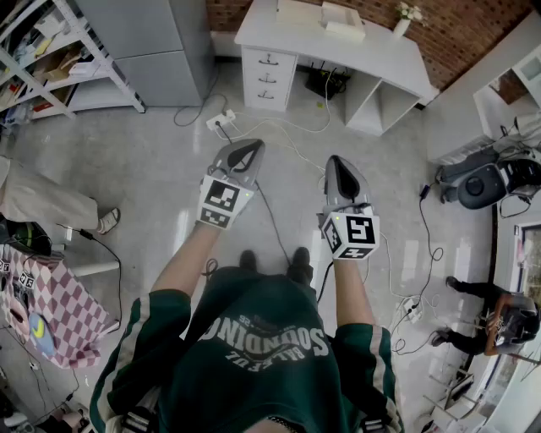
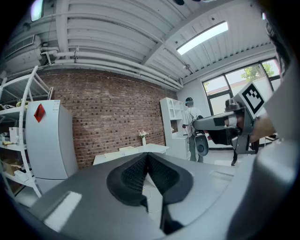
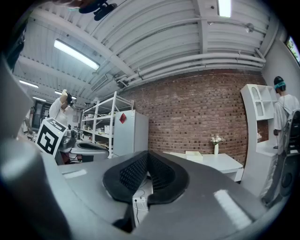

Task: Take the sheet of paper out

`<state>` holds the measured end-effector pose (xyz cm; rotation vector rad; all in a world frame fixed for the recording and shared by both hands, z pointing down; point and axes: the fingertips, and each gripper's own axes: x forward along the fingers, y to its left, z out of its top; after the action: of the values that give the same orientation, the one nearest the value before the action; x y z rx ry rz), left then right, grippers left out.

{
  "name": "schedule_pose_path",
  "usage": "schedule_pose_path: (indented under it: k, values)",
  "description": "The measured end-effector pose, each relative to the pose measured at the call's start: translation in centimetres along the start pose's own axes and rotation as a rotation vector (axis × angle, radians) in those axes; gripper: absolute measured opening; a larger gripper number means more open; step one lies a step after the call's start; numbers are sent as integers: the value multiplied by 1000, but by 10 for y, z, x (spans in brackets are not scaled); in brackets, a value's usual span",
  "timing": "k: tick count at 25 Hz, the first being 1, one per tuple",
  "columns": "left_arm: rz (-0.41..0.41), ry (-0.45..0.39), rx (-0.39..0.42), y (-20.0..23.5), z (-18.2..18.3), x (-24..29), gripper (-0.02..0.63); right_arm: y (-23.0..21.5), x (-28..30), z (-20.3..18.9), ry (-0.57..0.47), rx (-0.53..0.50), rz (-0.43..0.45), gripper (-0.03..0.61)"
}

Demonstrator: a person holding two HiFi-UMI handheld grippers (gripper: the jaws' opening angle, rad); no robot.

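Observation:
I stand on a grey floor and hold both grippers level in front of me, away from any furniture. My left gripper is shut with nothing in it, and its black pads meet at the tip. My right gripper is shut too, also on nothing, with its pads together. A white desk stands ahead against the brick wall, well beyond both grippers. On it lie a flat white box or stack and a small vase of flowers. I cannot make out a single loose sheet of paper in any view.
A power strip with cables lies on the floor before the desk's drawers. A grey fridge and a shelf rack stand to the left, a checkered table at near left. People stand at the left and right.

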<state>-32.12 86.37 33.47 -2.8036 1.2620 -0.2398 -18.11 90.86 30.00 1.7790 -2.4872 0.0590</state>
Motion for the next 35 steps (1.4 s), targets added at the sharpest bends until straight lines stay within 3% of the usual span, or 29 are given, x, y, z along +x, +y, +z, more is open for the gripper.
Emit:
schedule_pose_path:
  k: [22,35]
  values:
    - [-41,-3,-37,19,-12,15,11,8,27,-7,-18,14,-25,0]
    - [-17,31,-42,62,-13,129,11,-65,133,-7,-12,53,31,0]
